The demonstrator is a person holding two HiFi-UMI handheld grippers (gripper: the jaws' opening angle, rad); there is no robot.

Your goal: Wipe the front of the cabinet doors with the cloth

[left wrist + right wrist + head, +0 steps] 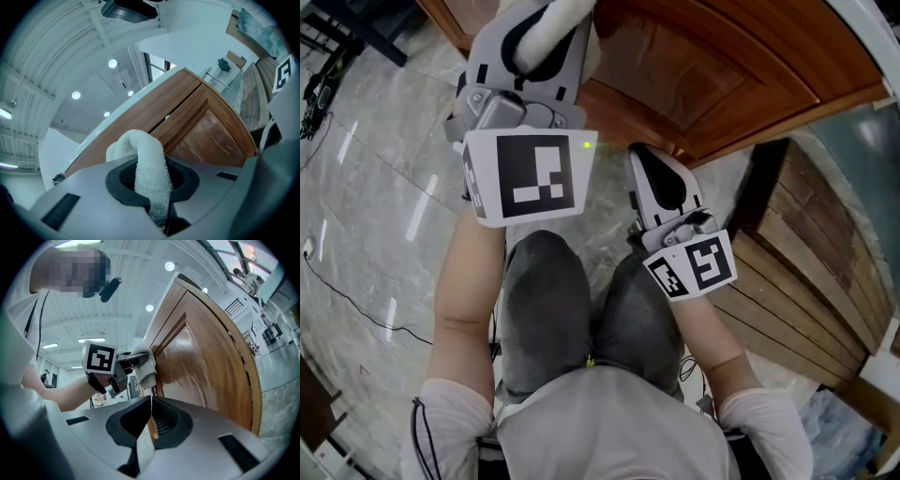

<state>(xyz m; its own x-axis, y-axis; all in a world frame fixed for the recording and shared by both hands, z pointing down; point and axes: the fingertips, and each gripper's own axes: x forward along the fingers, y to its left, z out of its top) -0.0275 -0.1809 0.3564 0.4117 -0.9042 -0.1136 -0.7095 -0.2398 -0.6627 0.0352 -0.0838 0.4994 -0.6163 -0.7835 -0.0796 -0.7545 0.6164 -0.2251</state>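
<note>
At the far side of the scene, against the wood, the white terry cloth (150,173) is pinched between the closed jaws of the left gripper (534,37), with a folded wad bulging past the tips. In the right gripper view that wad appears pressed to the cabinet doors (206,362) high up, by the edge of a raised panel near the seam; contact looks likely but can't be confirmed. The right gripper (151,413) hangs lower and nearer the person, jaws drawn together with nothing between them, taking no part. Judgement on progress: wiping is under way. Pale streaks show across the glossy panel right of the cloth, which could be wipe marks or only glare. The lower panel and the neighbouring door show no clear sign either way, so most of the front probably remains to be covered. The cabinet is the only container here. Both doors are shut, so what is inside is not visible. Further out, grey-trousered knees (581,300) sit near the camera, a marble floor (375,141) spreads left, and wooden slats (806,272) lie to the right.
</note>
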